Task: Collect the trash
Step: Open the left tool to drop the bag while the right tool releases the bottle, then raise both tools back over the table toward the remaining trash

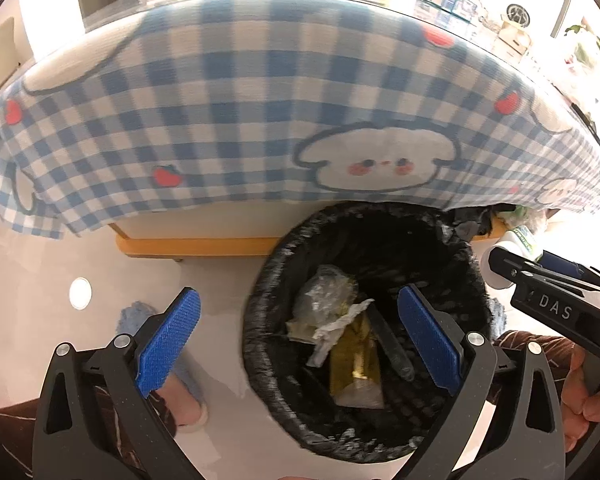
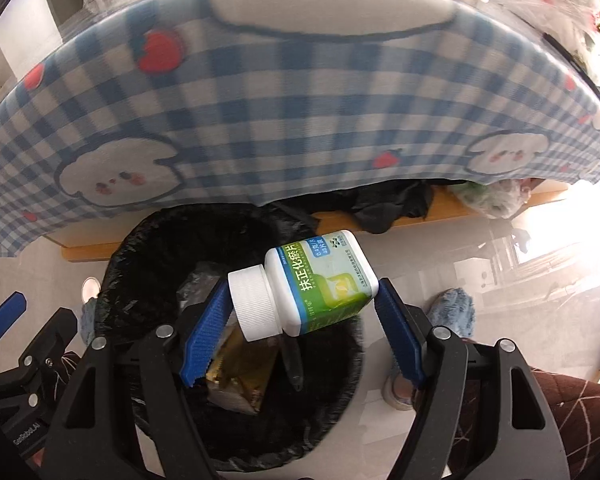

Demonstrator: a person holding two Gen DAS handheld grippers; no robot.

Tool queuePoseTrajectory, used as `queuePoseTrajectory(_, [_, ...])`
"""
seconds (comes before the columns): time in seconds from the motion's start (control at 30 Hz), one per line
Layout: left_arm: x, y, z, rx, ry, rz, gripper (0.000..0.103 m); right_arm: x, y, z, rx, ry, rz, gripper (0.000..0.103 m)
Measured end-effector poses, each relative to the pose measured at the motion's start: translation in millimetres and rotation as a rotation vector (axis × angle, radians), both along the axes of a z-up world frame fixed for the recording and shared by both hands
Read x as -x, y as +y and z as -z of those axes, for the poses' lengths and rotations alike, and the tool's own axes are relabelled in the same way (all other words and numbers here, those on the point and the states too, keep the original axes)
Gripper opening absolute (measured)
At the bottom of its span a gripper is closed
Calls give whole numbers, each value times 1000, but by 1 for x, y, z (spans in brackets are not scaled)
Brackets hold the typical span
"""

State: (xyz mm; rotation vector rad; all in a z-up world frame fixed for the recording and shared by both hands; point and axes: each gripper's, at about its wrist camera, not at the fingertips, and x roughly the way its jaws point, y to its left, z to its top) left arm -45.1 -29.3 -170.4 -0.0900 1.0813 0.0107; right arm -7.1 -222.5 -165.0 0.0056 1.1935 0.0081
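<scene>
Above the black-lined trash bin (image 2: 140, 248), the right gripper (image 2: 300, 328) has its jaws around a white pill bottle (image 2: 320, 284) lying sideways, while at nine o'clock the left gripper (image 1: 300, 336) hangs wide open.

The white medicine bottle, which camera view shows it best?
The right wrist view. There the medicine bottle fills the centre, lying sideways between the right gripper fingers over the trash bin, with cap and label plain. The left wrist view catches only a sliver of it at the right edge, behind the right gripper.

Tablecloth (image 1: 228, 92): blue-and-white check with red strawberries. Bin liner (image 1: 364, 236): black. Bottle (image 2: 320, 284): white, green-and-blue label.
</scene>
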Motion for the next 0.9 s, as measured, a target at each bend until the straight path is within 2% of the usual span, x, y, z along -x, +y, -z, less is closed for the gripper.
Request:
queuePoseTrajectory(0.37, [6, 52, -11, 8, 1, -95, 97, -4, 45, -1, -15, -13, -65, 70])
queuePoseTrajectory(0.53, [5, 61, -16, 10, 0, -117, 97, -3, 58, -2, 6, -21, -93, 71])
queuePoseTrajectory(0.57, [5, 60, -16, 7, 1, -117, 97, -3, 59, -2, 13, -24, -97, 72])
queuePoseTrajectory(0.63, [4, 60, -18, 1, 1, -112, 97, -1, 61, -3, 31, -39, -96, 84])
queuePoseTrajectory(0.9, [2, 53, -24, 3, 0, -101, 97, -1, 50, -20, 73, -73, -67, 94])
